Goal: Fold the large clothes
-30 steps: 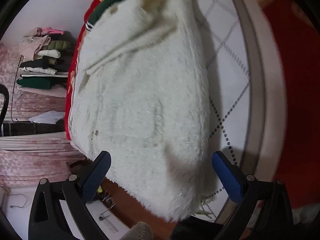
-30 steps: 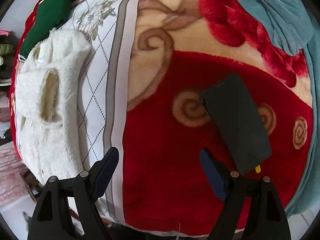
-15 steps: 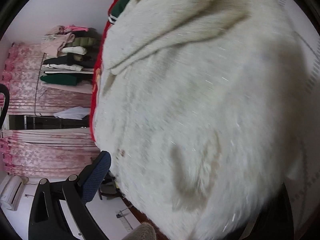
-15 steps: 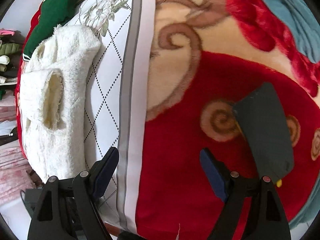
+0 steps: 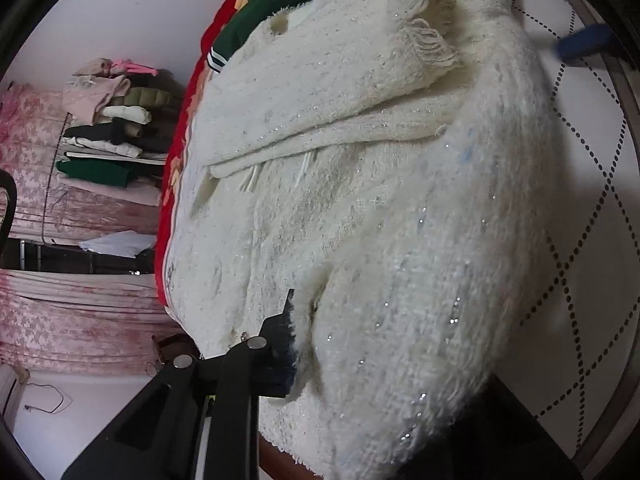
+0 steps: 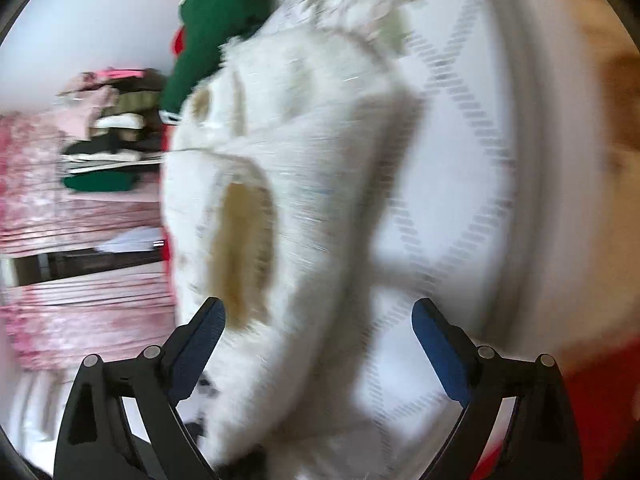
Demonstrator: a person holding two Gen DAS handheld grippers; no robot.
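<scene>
A fluffy white sweater (image 5: 360, 208) lies folded on the bed over a white quilted sheet (image 5: 592, 216). My left gripper (image 5: 320, 344) is shut on the sweater's near edge; one finger (image 5: 280, 344) shows, the other is hidden under the fabric. The right gripper's blue pad (image 5: 584, 42) shows at the sweater's far end in the left wrist view. In the blurred right wrist view my right gripper (image 6: 318, 340) is open, its fingers straddling the sweater's (image 6: 288, 184) end without touching it.
A green garment (image 5: 280, 4) lies beyond the sweater, also in the right wrist view (image 6: 216, 32). A red and cream blanket (image 6: 600, 400) covers the bed to the right. A rack of stacked clothes (image 5: 108, 128) and pink curtains (image 5: 60, 312) stand to the left.
My left gripper has closed on the sweater's near edge. My right gripper has swung left from the red blanket and dark phone to over the sweater's other end.
</scene>
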